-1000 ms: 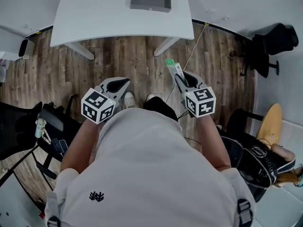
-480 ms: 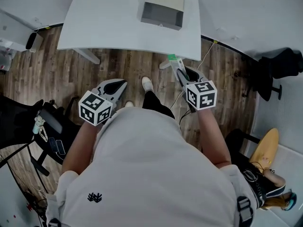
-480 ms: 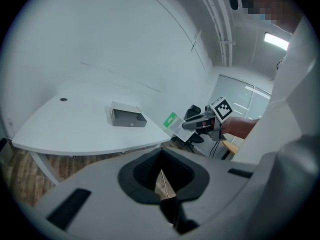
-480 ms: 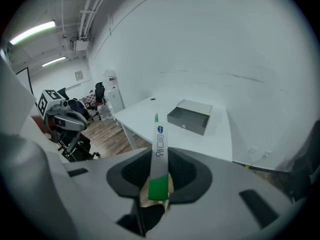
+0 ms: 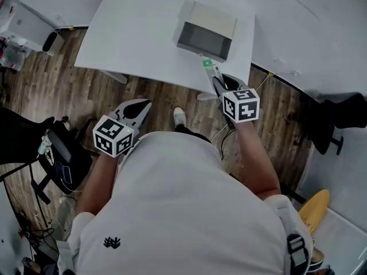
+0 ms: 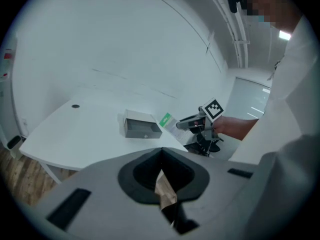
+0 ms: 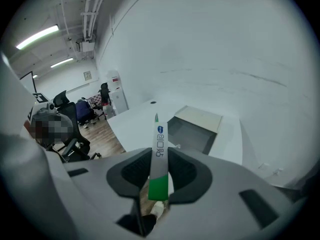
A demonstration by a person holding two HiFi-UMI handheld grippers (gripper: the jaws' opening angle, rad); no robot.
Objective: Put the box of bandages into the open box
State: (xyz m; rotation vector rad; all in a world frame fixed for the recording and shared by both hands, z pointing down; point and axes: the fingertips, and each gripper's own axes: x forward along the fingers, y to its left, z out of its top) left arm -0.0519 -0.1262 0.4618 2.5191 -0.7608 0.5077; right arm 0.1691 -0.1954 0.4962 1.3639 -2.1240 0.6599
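The right claw (image 5: 215, 79) is closed partway on the box of bandages (image 5: 207, 66), a thin white carton with a green end. The pads pinch its flat faces near one end, and most of its length sticks out ahead of the jaws. In the head view the carton hangs just short of the open box (image 5: 203, 38), on the person's side of it, above the near edge of the worktop (image 5: 143, 33). The left claw (image 5: 141, 106) is well back from the open box, over the floor, with its tips together and nothing between them.

The main risk appears to be the grip. With so little of the carton between the pads, a knock on its free end could swing it round or lever it out.

That knock would most likely come from the near wall of the open box, if the carton arrives too low or tilted. The open box looks light and nothing steadies it, so a push could slide it across the smooth worktop.

Letting go too soon would also be costly. This close to the edge, the carton could fall short of the open box and drop to the floor.
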